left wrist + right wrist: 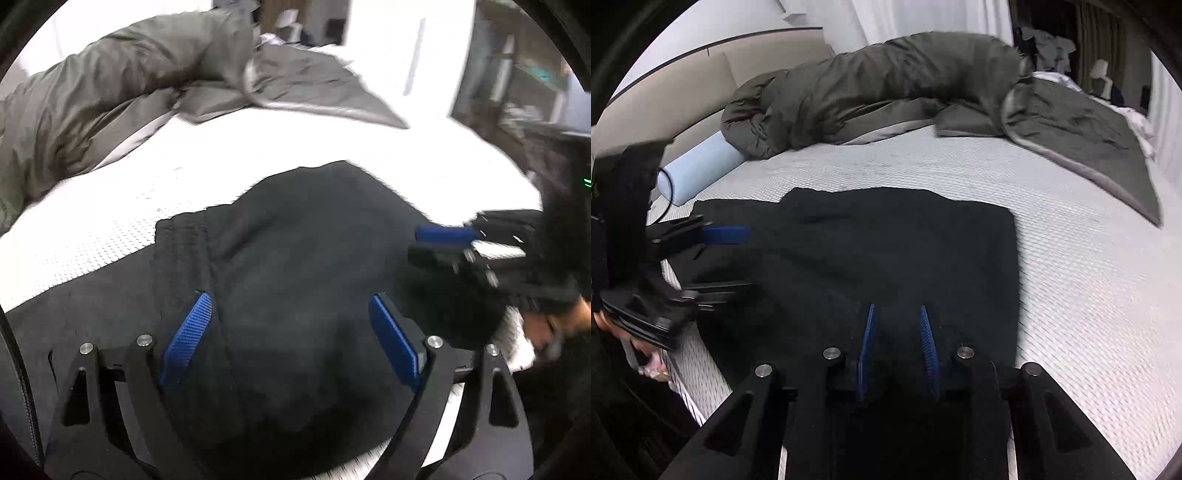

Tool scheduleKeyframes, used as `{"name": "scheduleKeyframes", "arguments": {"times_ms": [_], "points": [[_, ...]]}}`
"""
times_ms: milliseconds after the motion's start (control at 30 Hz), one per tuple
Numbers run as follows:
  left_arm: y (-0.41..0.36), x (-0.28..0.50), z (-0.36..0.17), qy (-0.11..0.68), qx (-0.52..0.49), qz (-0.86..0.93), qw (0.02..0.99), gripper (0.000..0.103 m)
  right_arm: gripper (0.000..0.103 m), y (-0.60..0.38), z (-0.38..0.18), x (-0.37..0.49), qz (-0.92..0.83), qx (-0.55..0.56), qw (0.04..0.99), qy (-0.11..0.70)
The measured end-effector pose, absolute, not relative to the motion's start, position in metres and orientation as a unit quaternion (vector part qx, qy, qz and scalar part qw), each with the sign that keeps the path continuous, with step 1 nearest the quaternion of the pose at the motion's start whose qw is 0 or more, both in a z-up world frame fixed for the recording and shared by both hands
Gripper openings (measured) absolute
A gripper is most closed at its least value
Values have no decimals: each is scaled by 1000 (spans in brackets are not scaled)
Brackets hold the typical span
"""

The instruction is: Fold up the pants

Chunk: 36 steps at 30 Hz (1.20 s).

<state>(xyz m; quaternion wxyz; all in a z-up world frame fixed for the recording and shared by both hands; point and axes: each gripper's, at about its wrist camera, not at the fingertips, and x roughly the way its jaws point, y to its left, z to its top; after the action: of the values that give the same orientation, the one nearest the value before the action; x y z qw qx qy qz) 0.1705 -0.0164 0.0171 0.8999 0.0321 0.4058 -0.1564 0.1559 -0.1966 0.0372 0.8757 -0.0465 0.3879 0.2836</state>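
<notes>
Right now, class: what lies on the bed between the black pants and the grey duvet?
Nothing: in the right wrist view, only bare white mattress separates the pants from the duvet.

No lettering, label, brand or number can be read in either wrist view. The one sign-like mark is a small green light [585,181] glowing at the right edge of the left view, too blurred to make out.
</notes>
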Motion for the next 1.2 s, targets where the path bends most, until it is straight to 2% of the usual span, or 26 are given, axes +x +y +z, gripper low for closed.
{"name": "scheduleKeyframes", "arguments": {"times_ms": [100,167,200,267,300,367,467,533,633,733,767,800,833,967,1033,1200], "points": [[-21,199,-9,445,69,-113,886,60,25,-176,12,184,286,-46,851,439],[-19,197,-14,443,77,-111,886,59,27,-171,-5,194,250,-106,851,451],[-14,195,-12,444,78,-109,886,59,32,-176,-8,191,243,-127,853,445],[-3,193,-10,442,67,-101,889,59,33,-192,-6,190,225,-136,858,442],[0,193,-12,444,62,-97,888,64,34,-204,-7,189,188,-151,864,441],[7,195,-14,451,43,-93,886,67,46,-229,-8,189,142,-144,876,439],[8,194,-4,455,34,-88,886,67,46,-255,1,185,160,-66,879,443],[7,187,15,433,25,-104,895,67,46,-256,19,176,167,-52,896,408],[-3,194,34,408,23,-123,904,67,46,-237,39,174,219,-25,897,384],[-16,219,23,430,33,-134,892,66,46,-192,40,186,264,-38,877,400],[-20,232,9,458,46,-129,878,53,46,-176,31,193,280,-46,862,420],[-20,239,-1,477,59,-113,870,36,46,-162,20,200,295,-53,842,449],[-17,244,-8,487,62,-99,866,29,46,-156,6,206,295,-62,829,470],[6,247,-6,480,17,-116,869,18,46,-179,-1,213,250,-80,839,478],[11,245,-7,474,14,-120,872,18,46,-194,2,213,189,-119,857,465],[2,234,6,462,27,-114,879,19,46,-206,5,213,180,-104,861,463]]}}
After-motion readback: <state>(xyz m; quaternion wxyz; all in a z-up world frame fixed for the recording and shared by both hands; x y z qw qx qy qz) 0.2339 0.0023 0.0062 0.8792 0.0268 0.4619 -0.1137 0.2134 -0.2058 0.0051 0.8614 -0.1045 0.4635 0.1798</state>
